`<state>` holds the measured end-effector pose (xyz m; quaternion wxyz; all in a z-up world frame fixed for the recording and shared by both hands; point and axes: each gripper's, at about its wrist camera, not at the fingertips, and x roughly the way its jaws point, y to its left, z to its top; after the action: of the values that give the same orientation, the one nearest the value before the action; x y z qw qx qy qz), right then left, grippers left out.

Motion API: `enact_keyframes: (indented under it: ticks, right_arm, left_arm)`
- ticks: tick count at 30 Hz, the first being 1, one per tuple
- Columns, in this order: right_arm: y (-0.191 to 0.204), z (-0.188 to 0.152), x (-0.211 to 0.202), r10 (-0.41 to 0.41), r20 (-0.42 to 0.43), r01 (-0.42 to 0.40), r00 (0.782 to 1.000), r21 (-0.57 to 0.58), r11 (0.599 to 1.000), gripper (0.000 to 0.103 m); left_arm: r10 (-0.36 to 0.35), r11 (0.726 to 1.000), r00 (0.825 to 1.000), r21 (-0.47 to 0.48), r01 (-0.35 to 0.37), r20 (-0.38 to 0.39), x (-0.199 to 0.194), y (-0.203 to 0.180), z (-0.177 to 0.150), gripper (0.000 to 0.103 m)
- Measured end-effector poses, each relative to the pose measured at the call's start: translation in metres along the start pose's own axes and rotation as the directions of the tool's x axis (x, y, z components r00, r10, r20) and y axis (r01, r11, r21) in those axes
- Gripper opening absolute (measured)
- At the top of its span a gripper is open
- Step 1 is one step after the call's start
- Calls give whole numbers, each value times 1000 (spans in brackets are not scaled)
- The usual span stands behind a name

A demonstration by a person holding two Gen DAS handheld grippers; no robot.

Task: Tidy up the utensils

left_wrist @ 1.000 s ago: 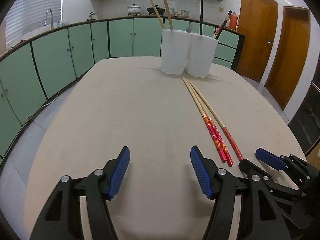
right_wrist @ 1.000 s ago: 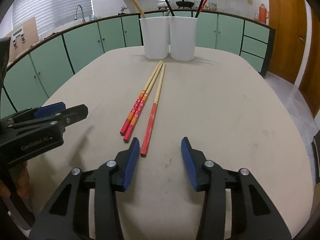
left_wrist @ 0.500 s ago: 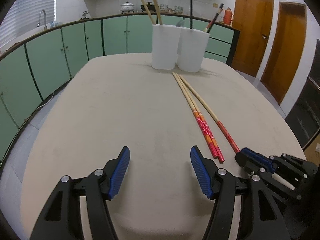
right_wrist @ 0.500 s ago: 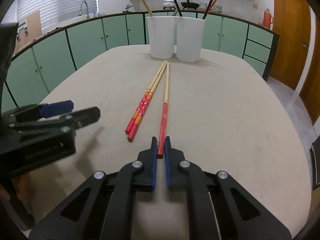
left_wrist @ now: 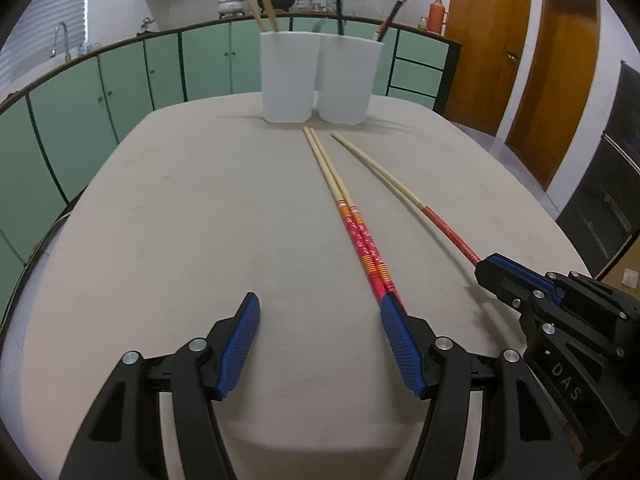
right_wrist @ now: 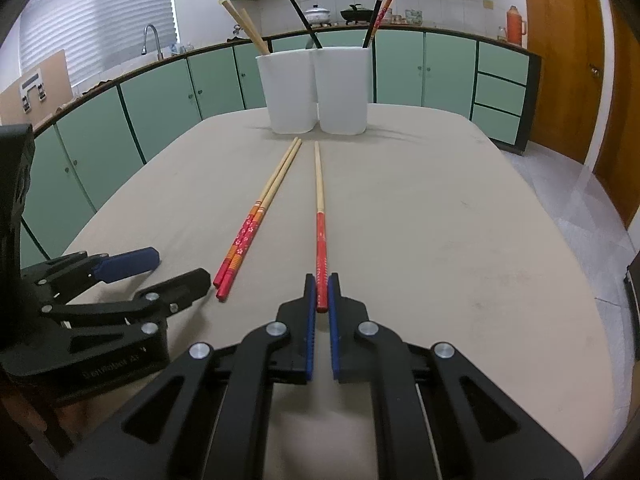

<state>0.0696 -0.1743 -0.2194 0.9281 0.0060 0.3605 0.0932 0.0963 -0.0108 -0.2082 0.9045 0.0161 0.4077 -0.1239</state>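
Note:
Three red-handled bamboo chopsticks lie on the beige table (right_wrist: 440,220). My right gripper (right_wrist: 322,292) is shut on the red end of the single chopstick (right_wrist: 319,208), also seen as the single chopstick (left_wrist: 400,188) running into the right gripper (left_wrist: 486,266). The pair of chopsticks (left_wrist: 348,216) lies side by side; its red ends pass under the right finger of my open left gripper (left_wrist: 318,312), which holds nothing. That pair (right_wrist: 256,216) ends just ahead of the left gripper (right_wrist: 176,270). Two white holders (right_wrist: 286,90) (right_wrist: 342,88) stand at the far end with several utensils in them.
Green kitchen cabinets (right_wrist: 160,108) curve around the table's far and left sides. A sink tap (right_wrist: 150,38) sits at the back left. Brown doors (left_wrist: 488,40) stand to the right. The table's right edge drops to a tiled floor (right_wrist: 560,184).
My right gripper closed on the single chopstick's red end and pulled it sideways away from the pair. My left gripper shifted toward the pair's red ends, staying open.

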Motion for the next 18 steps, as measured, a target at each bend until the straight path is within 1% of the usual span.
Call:
enact_keyframes:
  ticks: [8,12,14,15,16,17,18]
  right_arm:
    - [-4,0,-2,14,8,-14,1000,18,1000,5]
    - [-5,-1,-1,24,3,-24,1000,25,999,5]
    - [-4,-1,-2,26,3,-26,1000,22,999,5]
    - [-5,-1,-1,27,3,-27,1000,21,999,5]
    - [-5,-1,-1,27,3,-27,1000,22,999,5]
    - [-6,-1,-1,27,3,-28,1000,24,999,5]
    - [-6,0,-1,28,2,-28,1000,26,999,5]
  left_arm:
    - [21,999,1000,24,-21,-3,6,-8,3,62]
    - [29,1000,1000,11,-29,0,7,-8,4,62]
    - [33,999,999,3,-33,4,7,-7,4,56]
    - [38,999,999,0,-38,7,7,-7,4,50]
    - [40,999,999,-4,-40,11,6,-6,4,40]
    - [36,999,999,-7,-36,13,6,-5,4,35]
    - [27,1000,1000,-7,-27,14,5,-4,4,22]
